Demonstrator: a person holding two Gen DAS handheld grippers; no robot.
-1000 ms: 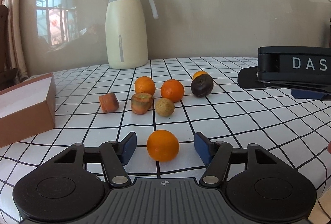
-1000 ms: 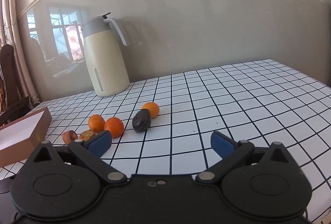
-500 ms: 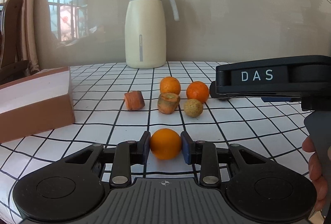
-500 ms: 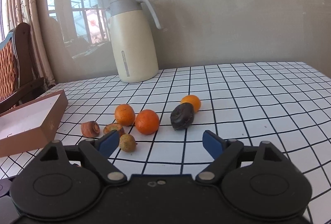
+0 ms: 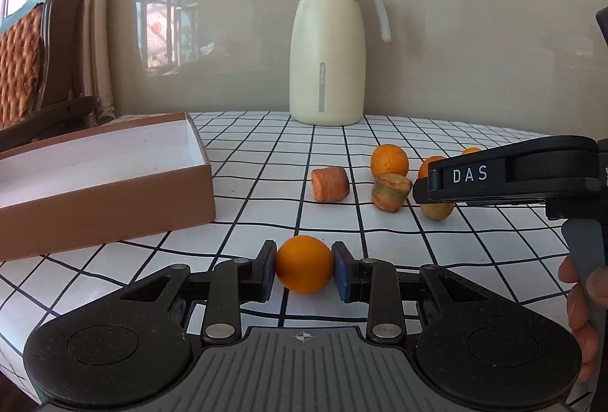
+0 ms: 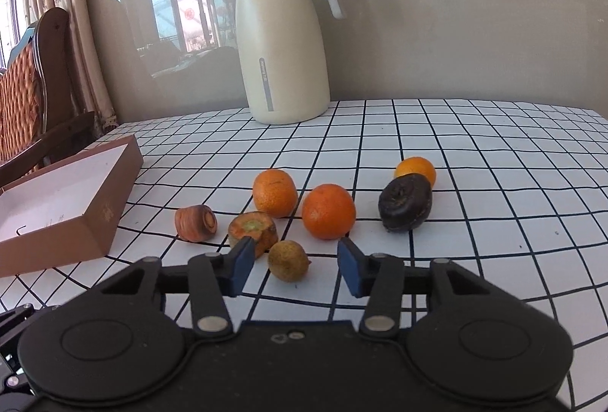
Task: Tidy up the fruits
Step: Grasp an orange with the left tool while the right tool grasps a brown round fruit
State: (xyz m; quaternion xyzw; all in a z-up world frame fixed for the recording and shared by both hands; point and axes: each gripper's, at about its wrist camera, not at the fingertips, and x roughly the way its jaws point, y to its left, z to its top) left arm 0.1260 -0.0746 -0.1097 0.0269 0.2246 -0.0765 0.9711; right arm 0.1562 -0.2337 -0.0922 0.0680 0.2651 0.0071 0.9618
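Between the left gripper's (image 5: 304,276) pads an orange (image 5: 304,269) is pinched, near the box (image 5: 114,199). Over the table (image 6: 456,153), the right gripper (image 6: 292,262) is spread around a small fruit (image 6: 288,260).

One smooth orange (image 5: 304,269) sits clamped between jaws near the brown box (image 5: 114,206), while two more oranges (image 6: 274,192), a smaller orange (image 6: 415,169) behind a dark shrivelled fruit (image 6: 405,201), a small yellow-green fruit (image 6: 288,260) and two carrot stubs (image 6: 195,222) cluster on the desk.
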